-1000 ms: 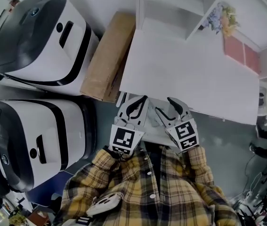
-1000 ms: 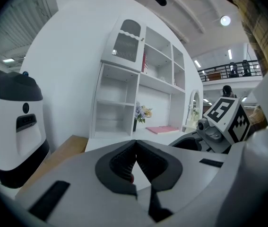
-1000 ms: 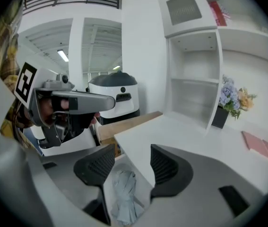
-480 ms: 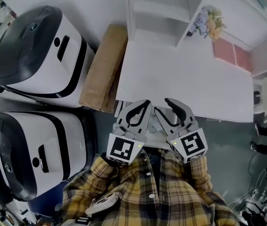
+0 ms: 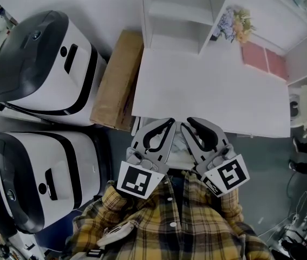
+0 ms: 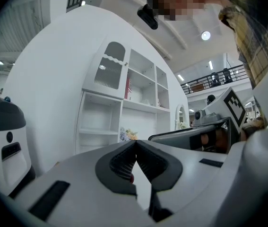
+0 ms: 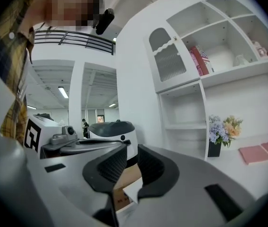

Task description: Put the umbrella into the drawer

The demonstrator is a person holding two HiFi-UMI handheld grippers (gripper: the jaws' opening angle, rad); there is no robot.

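In the head view, the left gripper (image 5: pixel 169 124) and the right gripper (image 5: pixel 190 123) hang side by side over the near edge of the white tabletop (image 5: pixel 213 85). Both sit higher and look larger than a second ago. The right one's jaws, then spread wide, have just been closing to a narrow gap.

In the left gripper view, the left gripper (image 6: pixel 134 143) has its jaw tips touching. Only a small red speck we cannot identify shows below them. The shelf unit (image 6: pixel 124 112) stands ahead.

In the right gripper view, the right gripper (image 7: pixel 133 152) keeps a slim gap with nothing between the pads. The cardboard box (image 7: pixel 124 183) shows through it.

We cannot make out the umbrella in any view.
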